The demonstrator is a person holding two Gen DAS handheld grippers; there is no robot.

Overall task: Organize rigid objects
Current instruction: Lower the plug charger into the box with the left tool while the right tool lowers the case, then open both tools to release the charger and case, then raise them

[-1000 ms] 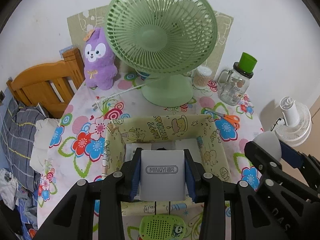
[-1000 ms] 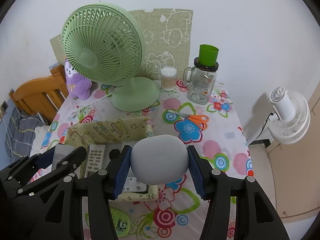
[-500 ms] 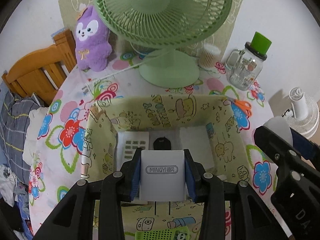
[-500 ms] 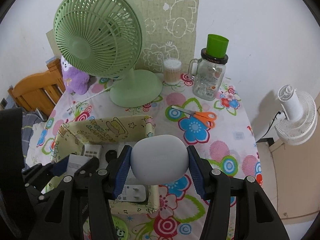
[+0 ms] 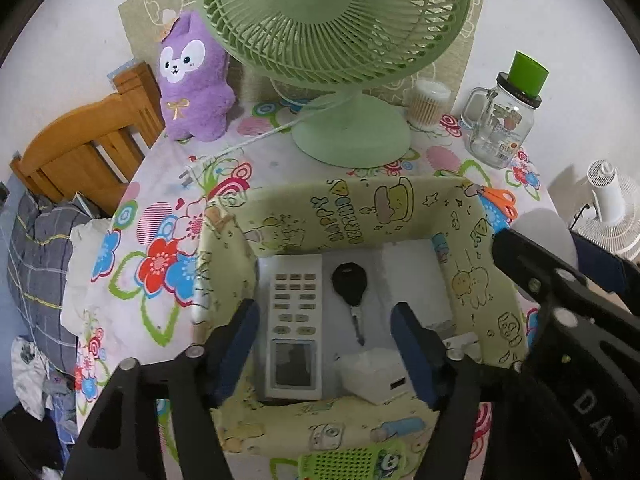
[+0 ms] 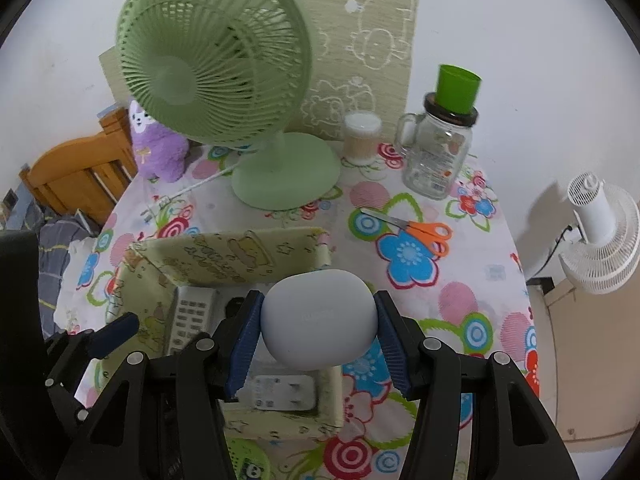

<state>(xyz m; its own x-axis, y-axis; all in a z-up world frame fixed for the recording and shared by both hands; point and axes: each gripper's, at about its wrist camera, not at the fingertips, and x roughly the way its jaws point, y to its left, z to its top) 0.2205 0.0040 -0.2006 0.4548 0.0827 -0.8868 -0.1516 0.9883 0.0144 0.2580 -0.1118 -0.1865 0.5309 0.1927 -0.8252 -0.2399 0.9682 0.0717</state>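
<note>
A yellow cartoon-print fabric box [image 5: 356,208] sits on the flowered table; it also shows in the right wrist view [image 6: 224,254]. Inside lie a white remote [image 5: 294,328], a black key [image 5: 350,286] and a white charger block [image 5: 378,376]. My left gripper [image 5: 326,344] is open and empty, low over the box's near side, with the charger block lying between its fingers. My right gripper [image 6: 316,336] is shut on a pale blue rounded case [image 6: 320,320], held above the box's right edge.
A green desk fan [image 5: 340,40] stands behind the box. A purple plush [image 5: 192,80], a cotton-swab tub [image 6: 362,138], a glass jar with a green cup [image 6: 440,148] and orange scissors [image 6: 420,232] are around. A green perforated item [image 5: 352,464] lies in front of the box.
My left gripper moved forward and down over the box, opened and let go of the white charger block, which now lies in the box. My right gripper kept hold of the case.
</note>
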